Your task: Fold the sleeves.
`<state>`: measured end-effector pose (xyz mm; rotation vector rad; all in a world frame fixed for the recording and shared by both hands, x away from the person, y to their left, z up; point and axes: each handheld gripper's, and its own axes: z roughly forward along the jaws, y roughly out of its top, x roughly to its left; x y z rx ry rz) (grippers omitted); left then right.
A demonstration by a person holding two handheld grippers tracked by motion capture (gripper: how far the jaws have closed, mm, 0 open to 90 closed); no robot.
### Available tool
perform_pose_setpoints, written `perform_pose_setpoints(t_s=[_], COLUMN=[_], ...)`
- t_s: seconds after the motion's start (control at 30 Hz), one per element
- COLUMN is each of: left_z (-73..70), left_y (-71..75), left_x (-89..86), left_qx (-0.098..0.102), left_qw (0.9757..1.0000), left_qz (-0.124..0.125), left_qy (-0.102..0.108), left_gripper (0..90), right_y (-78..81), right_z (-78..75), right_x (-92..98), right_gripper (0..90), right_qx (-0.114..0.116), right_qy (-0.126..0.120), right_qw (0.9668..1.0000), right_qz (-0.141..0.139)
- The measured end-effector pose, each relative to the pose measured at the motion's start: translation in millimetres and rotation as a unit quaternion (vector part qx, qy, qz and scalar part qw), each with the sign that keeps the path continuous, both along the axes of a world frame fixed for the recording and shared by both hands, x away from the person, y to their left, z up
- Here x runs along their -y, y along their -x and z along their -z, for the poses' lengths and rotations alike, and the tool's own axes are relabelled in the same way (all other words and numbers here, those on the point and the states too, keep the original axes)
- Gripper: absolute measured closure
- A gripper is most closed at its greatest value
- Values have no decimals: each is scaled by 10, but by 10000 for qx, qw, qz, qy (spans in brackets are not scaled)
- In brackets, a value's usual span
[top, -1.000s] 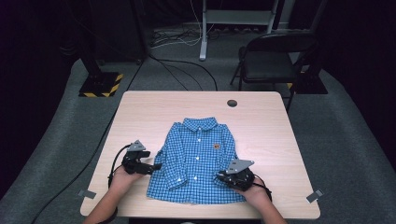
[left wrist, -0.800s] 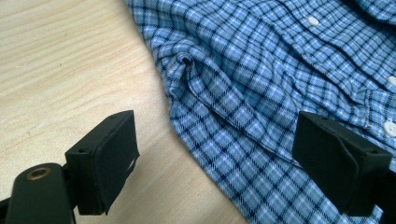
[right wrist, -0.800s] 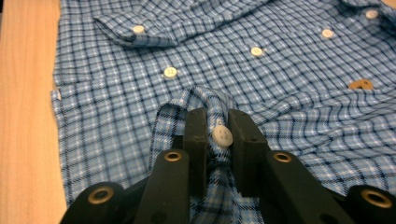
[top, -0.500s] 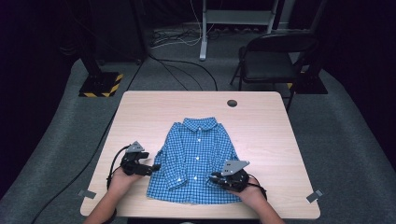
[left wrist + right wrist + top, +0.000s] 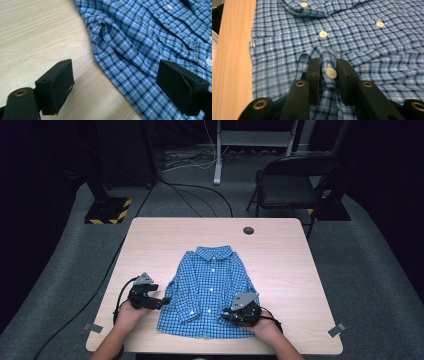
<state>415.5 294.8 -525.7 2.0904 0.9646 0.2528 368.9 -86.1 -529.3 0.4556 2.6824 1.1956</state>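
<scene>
- table (image 5: 280, 250): pale wood-grain top, set on a grey carpeted floor (image 5: 370, 270); a small dark round hole (image 5: 248, 230) sits near its far edge, right of centre.
- chair (image 5: 290, 185): dark, beyond the far right corner of the table, well apart from it.
- base with yellow-black stripes (image 5: 107, 211): on the floor past the far left corner of the table.
- shirt (image 5: 207, 285): blue checked, small, lying front up on the near middle of the table, collar toward the far edge, hem close to the near edge; white buttons run down its centre; sleeves folded in along the sides.
- left gripper (image 5: 161, 303): on the table at the near left, just beside the shirt's left edge; in the left gripper view its jaws stand wide apart, one over bare wood, the other over the checked cloth, and a folded ridge of fabric (image 5: 122, 47) lies beyond them, not pinched.
- right gripper (image 5: 231, 312): over the near right part of the shirt; in the right gripper view its jaws have just been opening, now a narrow gap apart, with a raised fold of cloth between them; whether the pads still press that fold cannot be told.
- button (image 5: 331, 73): white, four-holed, on the raised fold between the right gripper's jaws.
</scene>
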Motion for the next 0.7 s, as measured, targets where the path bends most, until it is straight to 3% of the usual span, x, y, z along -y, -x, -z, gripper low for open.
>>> perform_pose_setpoints(t_s=[0.23, 0.47, 0.7], left_z=[2, 9, 12], left_y=[3, 3, 21], left_x=[6, 27, 111], left_qx=[-3, -22, -5], left_qw=[10000, 10000, 9997], left_qz=[24, 68, 245], left_qy=[-23, -35, -68], left_gripper=[139, 138, 137], right_y=[21, 15, -2], right_z=[-4, -73, -107], right_x=[-35, 5, 47], right_gripper=[552, 459, 404], right_qx=[-85, -203, -242], right_qy=[-55, -465, -673], right_qw=[9999, 9987, 9974], right_qz=[-75, -89, -9])
